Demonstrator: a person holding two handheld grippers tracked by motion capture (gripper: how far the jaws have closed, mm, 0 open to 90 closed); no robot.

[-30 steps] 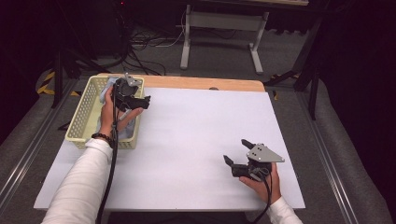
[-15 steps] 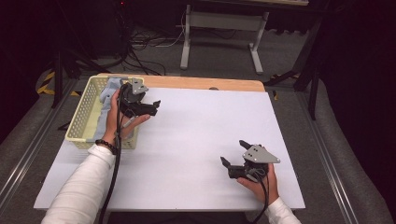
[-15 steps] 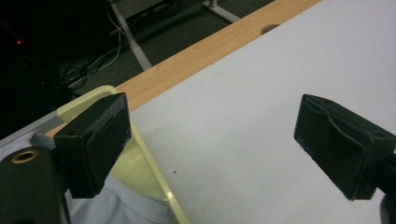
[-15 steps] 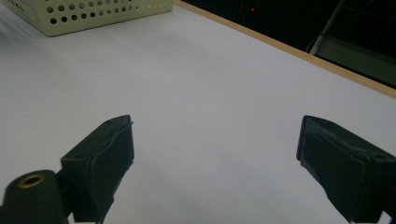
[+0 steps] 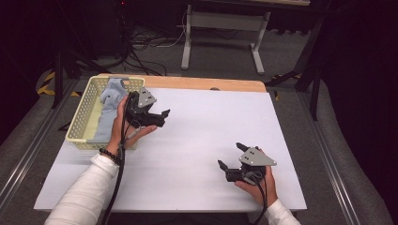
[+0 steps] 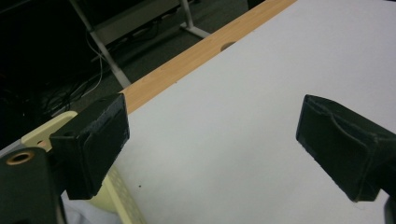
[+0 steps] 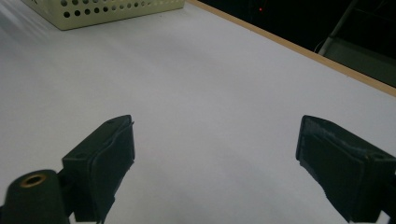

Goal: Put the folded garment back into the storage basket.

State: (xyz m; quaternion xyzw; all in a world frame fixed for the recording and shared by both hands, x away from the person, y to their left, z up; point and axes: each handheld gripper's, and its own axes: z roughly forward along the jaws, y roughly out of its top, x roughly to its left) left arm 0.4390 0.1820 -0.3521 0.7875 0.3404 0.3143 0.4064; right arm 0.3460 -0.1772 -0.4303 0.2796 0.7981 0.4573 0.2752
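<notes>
My left gripper (image 5: 163, 117) hovers just right of a pale yellow basket (image 5: 82, 117), over the white table top (image 5: 197, 126). Its jaws have just been opening and stand wide, with nothing between them. A blue-grey cloth (image 5: 110, 101) lies inside the basket. In the left gripper view my left gripper (image 6: 212, 149) frames bare white table, with the basket's corner (image 6: 116, 196) at the lower left. My right gripper (image 5: 230, 155) rests near the table's front right, open and holding nothing. The right gripper view shows my right gripper (image 7: 215, 163) pointing across the white surface toward the basket (image 7: 107, 9).
The table's wooden far edge (image 5: 202, 83) runs behind the white sheet. Beyond it stand a metal table frame (image 5: 220, 42) and loose cables (image 5: 145, 42) on the dark floor. Grey rails (image 5: 28, 159) flank both sides of the table.
My left gripper has moved right, from above the basket and cloth out over the white table. Its jaws look slightly wider. The right hand has stayed put.
</notes>
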